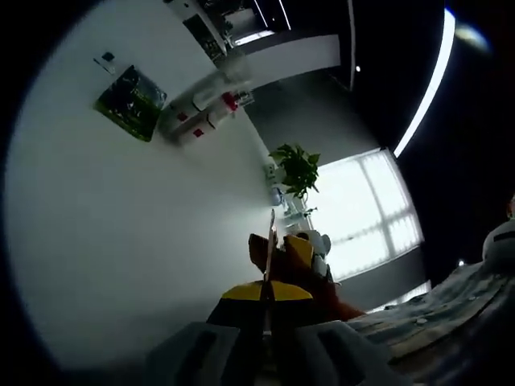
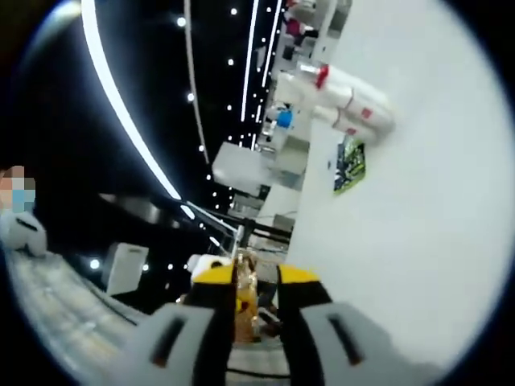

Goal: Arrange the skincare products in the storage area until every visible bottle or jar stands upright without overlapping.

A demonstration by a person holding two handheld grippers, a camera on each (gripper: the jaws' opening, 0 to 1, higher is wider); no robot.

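My left gripper (image 1: 267, 291) points up along a white wall. Its yellow-tipped jaws are pressed together, and a thin brown and yellow item (image 1: 278, 256) rises edge-on from between them. What kind of product it is I cannot make out. My right gripper (image 2: 248, 280) also points upward, its jaws close together on a small amber, glossy item (image 2: 245, 299) that shows in the narrow gap. No storage area or standing bottles show in either view.
A white wall (image 1: 121, 241) carries a green picture (image 1: 130, 101) and white boxes with red marks (image 1: 205, 112). A potted plant (image 1: 296, 167) stands by a bright window (image 1: 366, 209). Patterned cloth (image 1: 451, 301) lies at the lower right. Long ceiling light strips (image 2: 121, 104) cross the dark ceiling.
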